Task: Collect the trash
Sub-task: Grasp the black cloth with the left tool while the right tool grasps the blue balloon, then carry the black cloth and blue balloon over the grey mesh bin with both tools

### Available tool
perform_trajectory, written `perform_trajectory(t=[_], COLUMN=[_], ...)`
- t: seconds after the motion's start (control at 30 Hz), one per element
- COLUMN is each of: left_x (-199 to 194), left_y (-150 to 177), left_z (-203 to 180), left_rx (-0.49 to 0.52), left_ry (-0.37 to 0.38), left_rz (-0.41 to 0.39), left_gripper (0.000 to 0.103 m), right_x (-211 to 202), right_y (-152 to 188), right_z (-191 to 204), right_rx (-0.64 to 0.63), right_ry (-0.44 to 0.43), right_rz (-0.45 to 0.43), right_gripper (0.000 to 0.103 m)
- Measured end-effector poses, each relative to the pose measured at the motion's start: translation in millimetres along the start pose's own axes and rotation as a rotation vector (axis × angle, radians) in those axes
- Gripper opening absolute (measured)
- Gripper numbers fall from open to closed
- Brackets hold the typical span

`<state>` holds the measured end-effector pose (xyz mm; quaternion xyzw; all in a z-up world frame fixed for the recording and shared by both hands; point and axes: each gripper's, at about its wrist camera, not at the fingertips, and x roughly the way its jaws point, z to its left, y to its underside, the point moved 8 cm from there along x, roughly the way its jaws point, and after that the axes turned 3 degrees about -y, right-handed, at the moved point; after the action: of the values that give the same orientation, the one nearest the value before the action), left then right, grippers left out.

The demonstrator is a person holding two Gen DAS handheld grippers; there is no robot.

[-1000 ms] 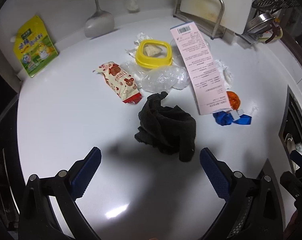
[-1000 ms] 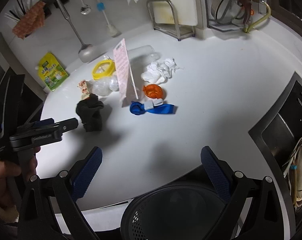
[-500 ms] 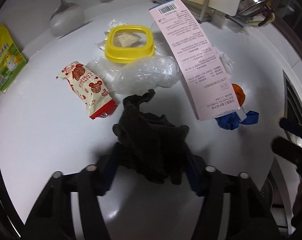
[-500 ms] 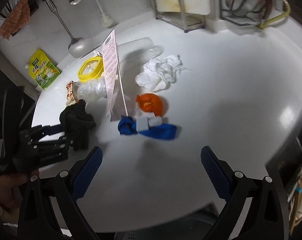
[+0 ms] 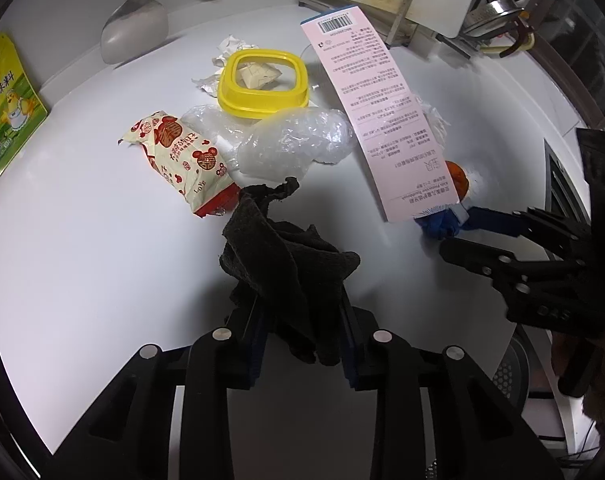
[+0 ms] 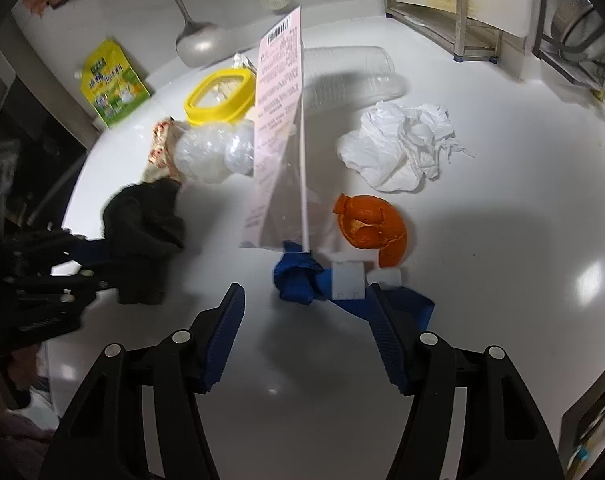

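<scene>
Black crumpled cloth (image 5: 290, 256) sits clamped in your left gripper (image 5: 302, 344) above the white countertop (image 5: 82, 240); your right gripper (image 6: 306, 328) stands spread, straddling the blue fabric strap (image 6: 302, 280).

The white surface (image 6: 502, 220) holds a yellow lid (image 5: 262, 84), a snack wrapper (image 5: 182, 160), crumpled clear plastic (image 5: 294, 146), a pink paper card (image 5: 382, 112), orange peel (image 6: 372, 226), a blue strap (image 6: 302, 280), white tissue (image 6: 402, 148) and a green pouch (image 6: 112, 82).
</scene>
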<state>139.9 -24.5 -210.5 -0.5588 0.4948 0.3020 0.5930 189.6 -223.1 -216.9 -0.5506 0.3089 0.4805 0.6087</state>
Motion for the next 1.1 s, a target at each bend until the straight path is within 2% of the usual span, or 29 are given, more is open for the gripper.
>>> perform_trajectory(t=[0.07, 0.17, 0.23, 0.3, 0.33, 0.47, 0.53, 0.8, 1.1], left_x=[0, -2, -2, -3, -3, -6, -8, -19, -51], left_y=[1, 3, 4, 5, 6, 5, 5, 3, 3], left_z=[-2, 0, 1, 3, 4, 5, 4, 1, -1], left_rx=[-0.005, -0.008, -0.016, -0.028, -0.03, -0.042, -0.044, -0.044, -0.029], left_ry=[0.031, 0.031, 0.025, 0.022, 0.021, 0.019, 0.019, 0.02, 0.018], left_rz=[0.011, 0.005, 0.007, 0.009, 0.009, 0.004, 0.001, -0.029, -0.115], left_gripper=[0.028, 0.028, 0.028, 0.028, 0.028, 0.028, 0.028, 0.028, 0.027], right_x=[4, 5, 6, 8, 8, 5, 1, -30, -74], right_y=[0, -1, -2, -2, -1, 2, 4, 6, 14], right_z=[-1, -3, -5, -3, -2, 3, 7, 10, 11], right_rx=[0.007, 0.034, 0.026, 0.005, 0.001, -0.003, -0.007, 0.01, 0.027], right_ry=[-0.009, -0.034, -0.022, -0.008, -0.008, -0.031, -0.036, -0.053, -0.038], right_rz=[0.007, -0.007, -0.008, -0.005, -0.001, 0.003, 0.0, -0.055, -0.128], right_gripper=[0.048, 0.042, 0.039, 0.033, 0.026, 0.015, 0.005, 0.002, 0.002])
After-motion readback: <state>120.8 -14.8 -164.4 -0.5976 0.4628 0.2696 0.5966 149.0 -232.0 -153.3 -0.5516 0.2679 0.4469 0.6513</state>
